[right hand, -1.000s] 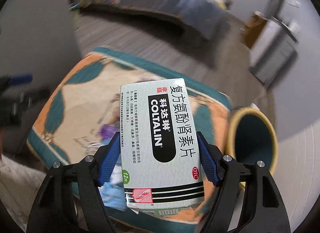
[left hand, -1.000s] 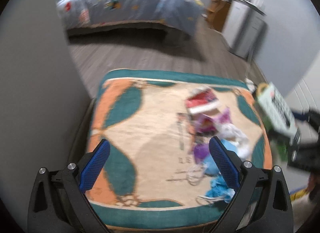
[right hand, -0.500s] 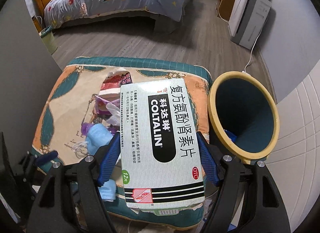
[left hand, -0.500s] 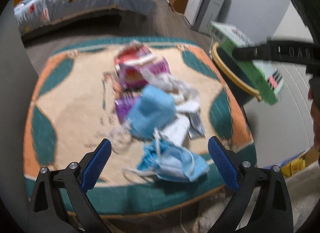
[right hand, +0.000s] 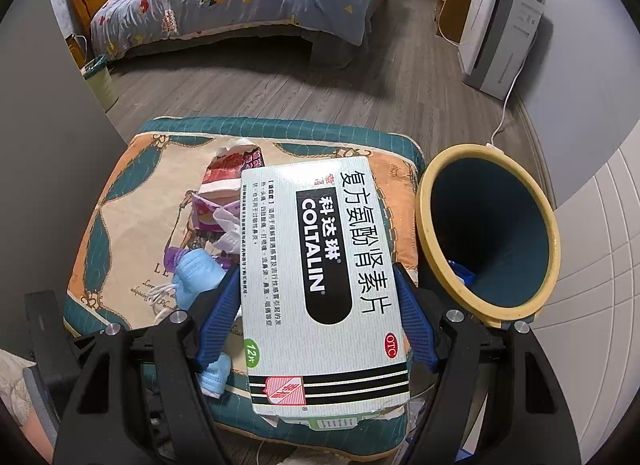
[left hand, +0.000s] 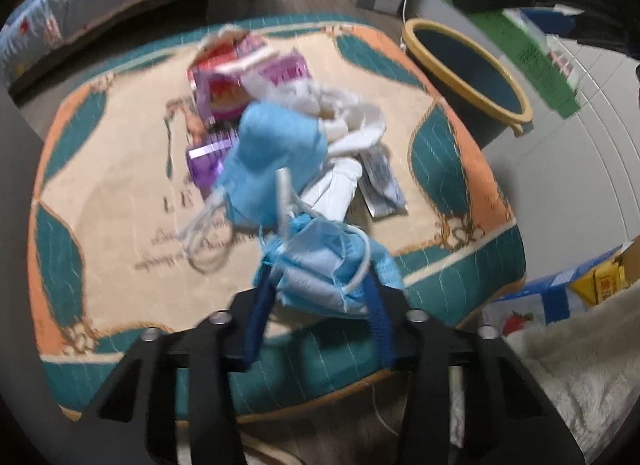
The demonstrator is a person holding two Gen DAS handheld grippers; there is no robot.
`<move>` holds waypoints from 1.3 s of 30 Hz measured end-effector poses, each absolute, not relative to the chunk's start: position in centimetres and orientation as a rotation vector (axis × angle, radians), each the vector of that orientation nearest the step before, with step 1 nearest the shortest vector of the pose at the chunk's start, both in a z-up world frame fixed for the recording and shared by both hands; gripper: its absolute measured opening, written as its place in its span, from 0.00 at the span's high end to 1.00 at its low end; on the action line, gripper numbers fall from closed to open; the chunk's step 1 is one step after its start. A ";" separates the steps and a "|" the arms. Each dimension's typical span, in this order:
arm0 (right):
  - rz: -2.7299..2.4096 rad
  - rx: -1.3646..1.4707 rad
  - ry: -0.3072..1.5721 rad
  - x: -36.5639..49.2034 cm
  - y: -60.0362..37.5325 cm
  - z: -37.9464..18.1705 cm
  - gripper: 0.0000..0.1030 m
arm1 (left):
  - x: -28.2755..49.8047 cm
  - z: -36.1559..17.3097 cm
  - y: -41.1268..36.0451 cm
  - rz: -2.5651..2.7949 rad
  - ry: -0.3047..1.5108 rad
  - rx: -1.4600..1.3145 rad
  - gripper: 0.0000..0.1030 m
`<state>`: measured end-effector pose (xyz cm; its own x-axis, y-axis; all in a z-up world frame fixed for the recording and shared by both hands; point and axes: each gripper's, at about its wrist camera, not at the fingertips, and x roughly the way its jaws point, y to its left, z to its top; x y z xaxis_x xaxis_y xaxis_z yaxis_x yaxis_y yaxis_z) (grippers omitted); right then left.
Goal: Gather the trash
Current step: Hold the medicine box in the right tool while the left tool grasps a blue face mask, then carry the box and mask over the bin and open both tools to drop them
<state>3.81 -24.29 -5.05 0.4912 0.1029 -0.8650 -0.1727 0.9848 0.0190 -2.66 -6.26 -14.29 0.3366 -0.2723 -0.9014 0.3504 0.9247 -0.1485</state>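
At the frame's bottom centre, the left tongs had just been closing and pinched a blue mask on the cushion, while the right tongs clenched a box beside the bin, probably ready for dropping in.

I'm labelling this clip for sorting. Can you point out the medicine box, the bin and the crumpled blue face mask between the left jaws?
Medicine box (right hand: pixel 324 277), right wrist view, on its black label.
Bin (right hand: pixel 430 225), right wrist view, on its yellow rim.
Blue face mask (left hand: pixel 320 265), left wrist view, on its pleated front.
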 end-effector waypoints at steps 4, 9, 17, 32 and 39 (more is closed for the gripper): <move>0.164 -0.051 1.040 3.9 -25.0 -4.8 0.30 | -2.2 -13.0 -5.9 -0.402 1.102 0.084 0.72; 0.155 -0.025 1.035 4.1 -25.7 -4.7 0.30 | -1.7 -11.0 -5.6 -0.402 1.022 0.065 0.84; 0.149 0.017 1.023 4.3 -26.5 -4.2 0.30 | -0.5 -7.9 -3.5 -0.394 0.940 -0.033 0.89; 0.105 0.112 0.977 4.8 -29.9 -3.0 0.30 | 2.0 -1.4 -3.5 -0.396 0.797 0.009 0.89; 0.083 0.115 0.994 6.3 -31.7 -3.9 0.30 | 4.8 1.6 -6.2 -0.443 0.754 0.099 0.89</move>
<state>6.28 -31.71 -3.90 0.5430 0.1220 -0.8308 -0.0174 0.9908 0.1341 4.83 -6.16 1.65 0.6413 -0.3529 -0.6813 0.4230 0.9034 -0.0698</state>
